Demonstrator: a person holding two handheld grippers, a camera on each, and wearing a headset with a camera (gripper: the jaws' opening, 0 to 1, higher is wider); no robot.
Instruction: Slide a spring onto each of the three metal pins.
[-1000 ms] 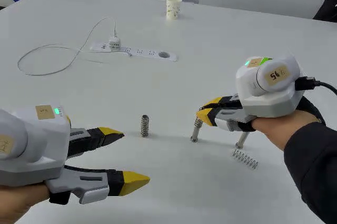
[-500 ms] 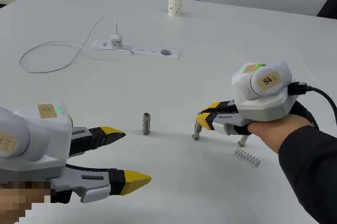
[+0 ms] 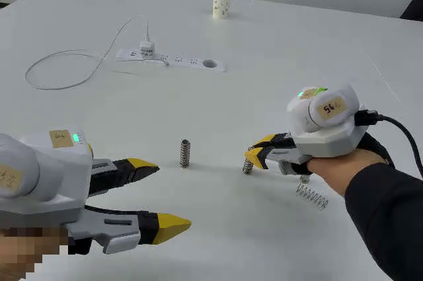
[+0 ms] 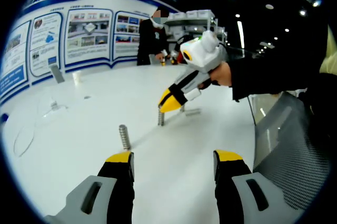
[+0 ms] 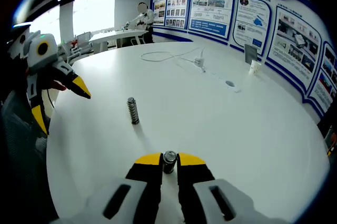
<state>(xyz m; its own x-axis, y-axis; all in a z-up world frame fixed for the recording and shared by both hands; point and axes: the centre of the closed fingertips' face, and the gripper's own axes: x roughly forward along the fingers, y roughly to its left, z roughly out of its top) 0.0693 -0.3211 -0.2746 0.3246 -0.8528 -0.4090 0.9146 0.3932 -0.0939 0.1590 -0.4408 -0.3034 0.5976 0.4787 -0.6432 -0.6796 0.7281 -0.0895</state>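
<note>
— What's nearest you?

— The left gripper (image 3: 172, 196), low over the white table (image 3: 297, 49). The hand is level, the tips aim at the pins, and the jaws are wide apart with nothing between them.

— And the spring that isn't placed yet?

— The loose spring (image 3: 312, 197) lies flat on the table, just nearer than the right hand. I judge it light, thin-wired and springy. It will likely roll, and it may squirt away if nipped at one end. Take it gently across the middle coils.

— The right side?

— The right gripper (image 5: 169, 161) comes in from the right, hand on top, jaws slanting down. They're pinched almost shut on the top of the middle pin (image 3: 248, 167), which wears coils. I can't tell whether the pads bear on wire or on bare metal.

— The other pins?

— A stub under that hand is probably the third pin (image 3: 304, 179). The left pin (image 3: 184, 153) stands upright and apart, already sleeved.

— Beyond them?

— A power strip (image 3: 173, 63) with its cable (image 3: 66, 73), then a paper cup (image 3: 222, 3).
</note>
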